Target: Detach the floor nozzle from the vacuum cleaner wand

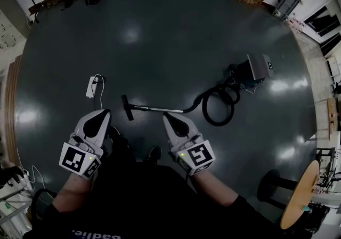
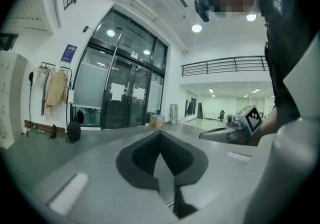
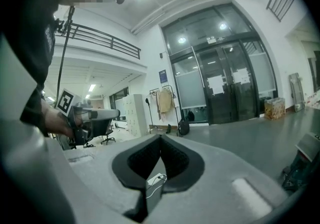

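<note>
The vacuum cleaner lies on the dark floor ahead of me. Its black floor nozzle (image 1: 127, 107) sits on the left end of the metal wand (image 1: 157, 109), which runs right into a coiled black hose (image 1: 219, 104) and the grey vacuum body (image 1: 258, 67). My left gripper (image 1: 105, 111) is shut and empty, held above the floor just left of the nozzle. My right gripper (image 1: 165, 116) is shut and empty too, hovering over the near side of the wand's middle. In the gripper views both pairs of jaws (image 2: 160, 135) (image 3: 161, 140) are pressed together with nothing between them.
A white power strip (image 1: 91, 86) with its cable lies on the floor left of the nozzle. A round wooden table (image 1: 298, 195) stands at the lower right. Glass doors (image 2: 120, 93), a coat rack and lockers line the far walls.
</note>
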`<action>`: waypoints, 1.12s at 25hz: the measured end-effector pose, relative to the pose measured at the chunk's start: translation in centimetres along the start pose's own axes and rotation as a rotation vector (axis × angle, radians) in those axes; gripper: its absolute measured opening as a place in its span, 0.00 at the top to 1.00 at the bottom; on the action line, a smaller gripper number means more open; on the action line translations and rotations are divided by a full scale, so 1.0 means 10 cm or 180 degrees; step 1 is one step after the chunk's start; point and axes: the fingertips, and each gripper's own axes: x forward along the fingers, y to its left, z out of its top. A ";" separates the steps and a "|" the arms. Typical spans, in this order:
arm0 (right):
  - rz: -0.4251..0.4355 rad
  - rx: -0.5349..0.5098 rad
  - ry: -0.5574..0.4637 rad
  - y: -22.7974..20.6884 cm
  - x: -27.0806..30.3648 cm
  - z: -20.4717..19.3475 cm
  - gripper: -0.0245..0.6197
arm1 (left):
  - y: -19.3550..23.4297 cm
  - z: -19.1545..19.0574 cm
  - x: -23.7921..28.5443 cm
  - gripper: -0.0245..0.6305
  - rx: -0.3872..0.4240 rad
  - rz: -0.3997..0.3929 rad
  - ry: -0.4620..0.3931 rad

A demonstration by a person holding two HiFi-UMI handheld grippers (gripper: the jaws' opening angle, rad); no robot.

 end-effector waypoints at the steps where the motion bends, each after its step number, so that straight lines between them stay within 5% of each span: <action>1: -0.0022 0.0002 0.0051 0.00 0.11 -0.02 0.96 | 0.11 -0.03 0.05 0.96 0.0001 -0.0016 0.0005; 8: -0.0302 0.0019 0.0289 -0.10 0.83 -0.10 0.96 | 0.92 -0.28 0.40 0.96 0.0142 -0.0231 0.0083; 15: -0.0376 -0.0279 0.0565 -0.14 1.45 -0.40 0.96 | 1.51 -1.10 0.68 0.96 0.0274 -0.0638 0.0418; 28: 0.0074 -0.0274 0.1006 -0.96 2.15 -2.14 0.92 | 1.77 -3.07 1.75 0.92 0.0759 -0.0857 0.1121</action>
